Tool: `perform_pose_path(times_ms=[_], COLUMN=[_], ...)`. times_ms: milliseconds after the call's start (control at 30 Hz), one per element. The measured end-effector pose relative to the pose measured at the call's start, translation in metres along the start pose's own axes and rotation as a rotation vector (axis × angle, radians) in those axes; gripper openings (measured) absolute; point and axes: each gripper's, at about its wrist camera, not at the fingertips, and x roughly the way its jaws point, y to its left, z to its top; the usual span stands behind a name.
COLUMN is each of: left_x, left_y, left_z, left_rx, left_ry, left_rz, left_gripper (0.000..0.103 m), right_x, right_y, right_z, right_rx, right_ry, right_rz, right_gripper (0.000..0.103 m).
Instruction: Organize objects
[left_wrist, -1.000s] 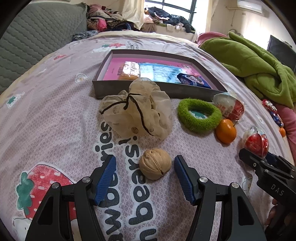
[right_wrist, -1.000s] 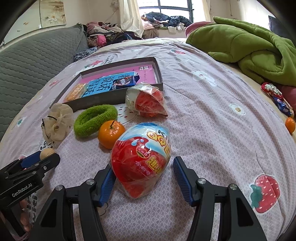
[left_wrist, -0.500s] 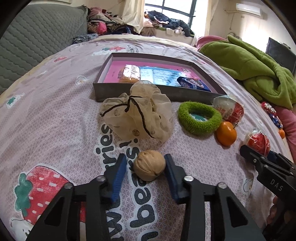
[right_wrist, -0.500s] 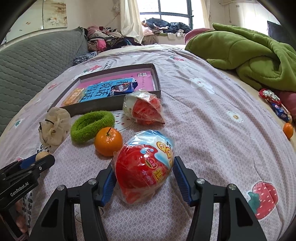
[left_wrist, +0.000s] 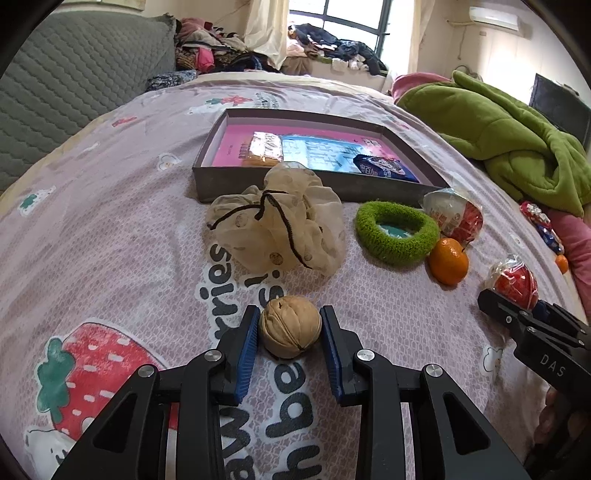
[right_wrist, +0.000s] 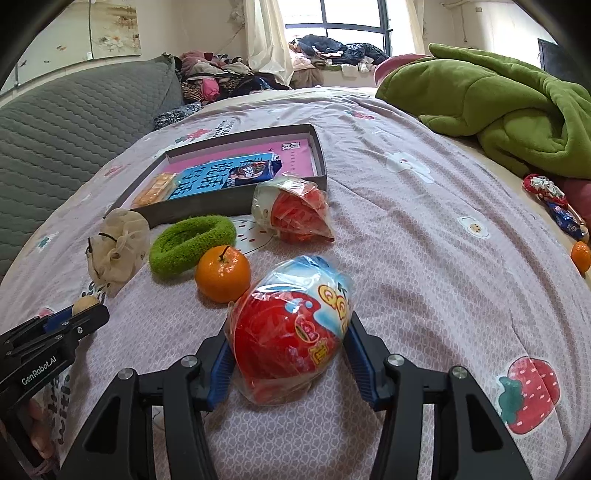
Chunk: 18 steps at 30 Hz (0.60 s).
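Observation:
A brown walnut (left_wrist: 290, 332) lies on the printed bedsheet between the blue pads of my left gripper (left_wrist: 290, 314). Its jaws are closing and both pads touch the shell. My right gripper (right_wrist: 290, 332) is closing its jaws on a red and blue wrapped toy egg (right_wrist: 291, 325), and the pads press its wrapper on both sides. A tangerine (right_wrist: 222, 273), a green scrunchie (right_wrist: 192, 243), a beige scrunchie (right_wrist: 118, 247) and a second wrapped egg (right_wrist: 291, 210) lie in front of the open grey box (left_wrist: 258, 186), which holds snack packets.
A green blanket (right_wrist: 498, 107) is heaped at the far right. A grey quilted headboard (right_wrist: 66, 140) runs along the left. Wrapped sweets (right_wrist: 554, 199) and a small tangerine (right_wrist: 581, 256) lie at the bed's right edge. Clothes are piled by the window.
Both grippers have narrowed. The left pads came in from wide apart to touch the walnut. The right pads closed in against the wrapped egg.

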Motion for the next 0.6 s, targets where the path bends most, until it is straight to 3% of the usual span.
perform_pose_path(times_ms=[600], left_x=[-0.029], left_y=[-0.001], left_z=[-0.005], left_rx=[0.011], left_ry=[-0.016], left_rz=[0.037], left_gripper=[0.033], right_x=[-0.030], right_y=[0.018], right_z=[-0.005], right_rx=[-0.054], right_ry=[-0.033], right_rz=[0.058], right_gripper=[0.055])
